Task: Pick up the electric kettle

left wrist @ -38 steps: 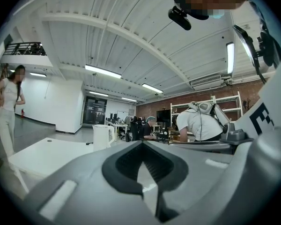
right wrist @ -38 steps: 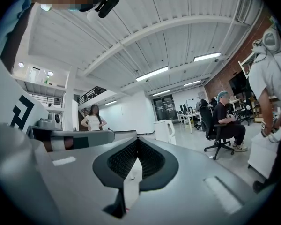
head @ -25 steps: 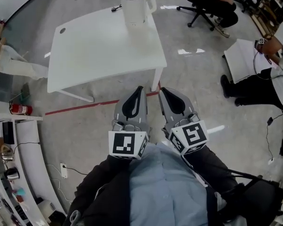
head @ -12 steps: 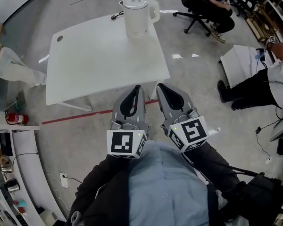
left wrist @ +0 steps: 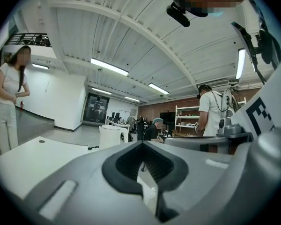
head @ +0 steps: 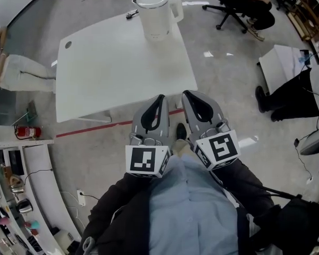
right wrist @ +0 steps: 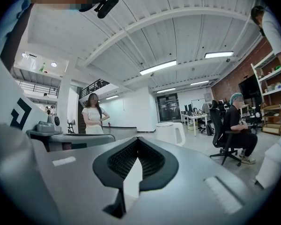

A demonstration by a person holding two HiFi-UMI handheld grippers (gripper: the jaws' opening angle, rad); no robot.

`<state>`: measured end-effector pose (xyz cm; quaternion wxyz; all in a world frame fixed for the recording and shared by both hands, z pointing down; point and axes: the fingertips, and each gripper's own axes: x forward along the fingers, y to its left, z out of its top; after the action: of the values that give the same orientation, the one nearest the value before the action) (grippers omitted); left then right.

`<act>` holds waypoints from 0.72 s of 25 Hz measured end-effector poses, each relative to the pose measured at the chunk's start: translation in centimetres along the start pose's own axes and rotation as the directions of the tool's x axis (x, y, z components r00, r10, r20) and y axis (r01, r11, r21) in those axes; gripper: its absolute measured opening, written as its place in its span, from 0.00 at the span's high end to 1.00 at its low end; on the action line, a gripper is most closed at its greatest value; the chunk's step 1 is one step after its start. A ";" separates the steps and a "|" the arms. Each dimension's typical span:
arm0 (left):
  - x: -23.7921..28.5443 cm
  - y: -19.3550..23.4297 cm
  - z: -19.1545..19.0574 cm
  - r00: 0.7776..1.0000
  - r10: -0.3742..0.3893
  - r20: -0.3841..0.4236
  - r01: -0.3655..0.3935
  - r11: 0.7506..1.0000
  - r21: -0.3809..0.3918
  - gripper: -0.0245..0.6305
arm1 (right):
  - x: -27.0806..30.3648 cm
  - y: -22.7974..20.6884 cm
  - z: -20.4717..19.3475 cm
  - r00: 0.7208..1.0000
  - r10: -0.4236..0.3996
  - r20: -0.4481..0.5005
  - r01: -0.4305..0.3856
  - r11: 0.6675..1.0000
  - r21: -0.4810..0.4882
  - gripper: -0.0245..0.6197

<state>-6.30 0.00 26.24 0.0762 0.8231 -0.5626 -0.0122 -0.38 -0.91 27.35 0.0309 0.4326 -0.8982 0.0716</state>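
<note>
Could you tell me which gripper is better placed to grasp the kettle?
Probably the right gripper: the white plastic electric kettle has its handle on that side; the left gripper is no nearer.

shirt: light blue, with a row of small buttons down the middle.
left sleeve: dark, almost black, long and a bit wrinkled.
right sleeve: the same dark cloth.
left gripper: a smooth grey shell that gets thin at the tip, with a black drop-shaped hole in it. Inside, the black rubber has little ridges.
right gripper: the same grey shell and black drop-shaped hole. A pale little strip sits on each side.
left cube: white, with a black square pattern on each face.
right cube: white too, with a different black pattern.
</note>
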 end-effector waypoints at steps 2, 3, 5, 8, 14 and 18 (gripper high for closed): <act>1.0 0.4 0.0 1.000 0.013 -0.009 -0.013 1.000 0.007 0.96 | 0.7 -0.8 -0.3 1.000 0.004 -0.009 -0.003 1.000 0.015 0.92; 1.6 0.6 -0.1 1.000 0.019 -0.017 -0.019 1.000 0.008 0.96 | 1.1 -1.2 -0.5 1.000 0.006 -0.015 -0.006 1.000 0.023 0.92; 2.8 0.8 -0.6 0.999 0.028 -0.036 -0.028 1.000 0.009 0.96 | 1.8 -2.2 -1.0 1.000 0.013 -0.022 -0.012 0.999 0.036 0.92; 5.0 0.6 -0.8 0.998 0.029 -0.055 -0.027 0.999 0.022 0.96 | 2.9 -4.4 -1.2 1.000 0.014 -0.019 -0.013 0.998 0.054 0.92; 10.1 -0.1 0.1 0.998 0.026 -0.065 -0.020 0.997 0.080 0.96 | 4.8 -9.5 0.0 1.000 -0.005 0.024 0.002 0.995 0.098 0.92; 12.6 -0.6 1.2 0.998 0.021 -0.061 -0.014 0.994 0.110 0.96 | 5.7 -11.6 0.5 0.999 -0.007 0.036 0.002 0.993 0.121 0.92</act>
<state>-1.26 -11.65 25.83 0.0487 0.8210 -0.5671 0.0448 5.14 -12.54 28.66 -0.0113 0.4369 -0.8917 0.1180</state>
